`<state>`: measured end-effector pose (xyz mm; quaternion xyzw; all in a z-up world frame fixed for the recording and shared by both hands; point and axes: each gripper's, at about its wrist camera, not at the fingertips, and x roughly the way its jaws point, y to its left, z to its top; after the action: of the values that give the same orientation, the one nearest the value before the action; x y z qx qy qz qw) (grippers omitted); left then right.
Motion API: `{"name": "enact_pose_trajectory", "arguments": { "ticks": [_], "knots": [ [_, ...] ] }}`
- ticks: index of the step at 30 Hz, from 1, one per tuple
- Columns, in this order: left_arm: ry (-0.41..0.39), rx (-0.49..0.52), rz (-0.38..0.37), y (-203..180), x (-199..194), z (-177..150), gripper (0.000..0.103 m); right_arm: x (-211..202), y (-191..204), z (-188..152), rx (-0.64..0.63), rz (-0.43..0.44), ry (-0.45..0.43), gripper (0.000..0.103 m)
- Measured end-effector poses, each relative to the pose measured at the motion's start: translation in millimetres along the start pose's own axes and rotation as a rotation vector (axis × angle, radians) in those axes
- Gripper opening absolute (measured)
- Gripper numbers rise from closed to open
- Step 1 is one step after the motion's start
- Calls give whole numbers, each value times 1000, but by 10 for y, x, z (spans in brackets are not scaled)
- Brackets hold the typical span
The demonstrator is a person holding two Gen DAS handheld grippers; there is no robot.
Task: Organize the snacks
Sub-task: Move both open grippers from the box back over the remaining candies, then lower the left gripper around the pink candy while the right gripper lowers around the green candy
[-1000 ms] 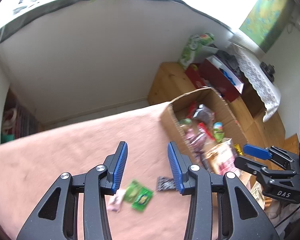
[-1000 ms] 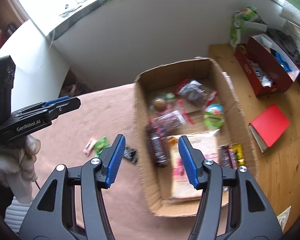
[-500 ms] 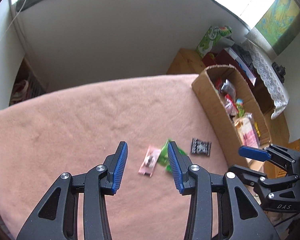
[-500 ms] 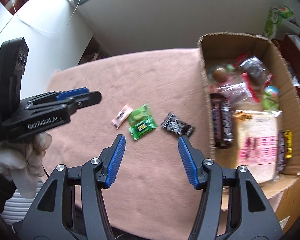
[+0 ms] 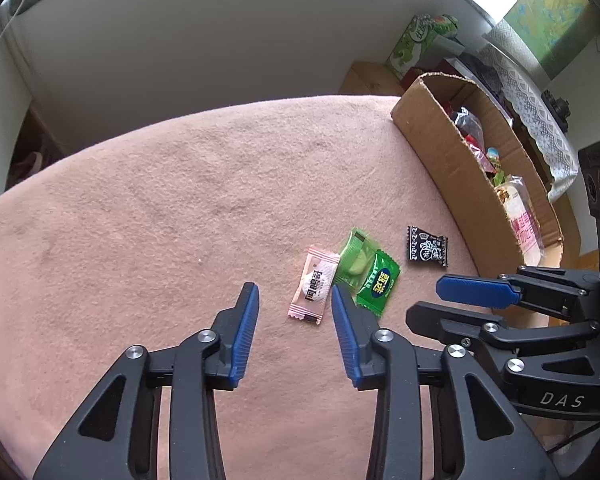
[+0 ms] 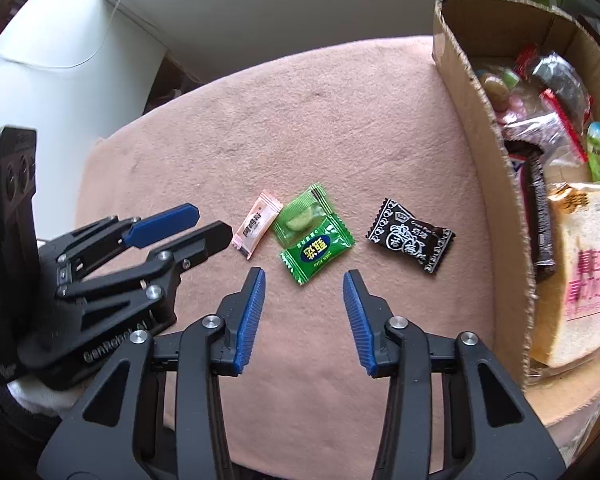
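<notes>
Several small snack packets lie on a pink cloth: a pink candy, a light green packet, a dark green packet and a black candy. A cardboard box full of snacks stands to the right. My left gripper is open and empty, just short of the pink candy. My right gripper is open and empty, just short of the dark green packet.
The box holds a bread bag, chocolate bars and other wrapped snacks. Beyond the box are a green carton and a lace-covered shelf. A white wall runs behind the cloth.
Both grippers have swung from the box toward the loose packets and moved lower and closer. Both stay open and empty.
</notes>
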<state>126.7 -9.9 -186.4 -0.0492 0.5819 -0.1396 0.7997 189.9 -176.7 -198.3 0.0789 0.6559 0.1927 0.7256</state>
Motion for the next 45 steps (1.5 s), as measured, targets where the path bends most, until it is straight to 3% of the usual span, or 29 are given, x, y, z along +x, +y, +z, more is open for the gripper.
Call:
{"name": "enact_pose_trajectory", "arguments": {
  "ticks": [15,23,29,34,45],
  "knots": [
    [21,74,-38,23,175,-22,31,305,-290,151,236,49,35,28],
    [31,125,-40,-58,251,8,30,354,-293,189,274,55,34,28],
    [17,120,-14,-37,260,28,18,332,-344,247,290,38,38,28],
    [12,113,-3,-7,241,11,18,361,-230,303,229,-16,42,29],
    [-4,55,3,201,157,-93,18,396,-234,408,293,-50,42,28]
  ]
}}
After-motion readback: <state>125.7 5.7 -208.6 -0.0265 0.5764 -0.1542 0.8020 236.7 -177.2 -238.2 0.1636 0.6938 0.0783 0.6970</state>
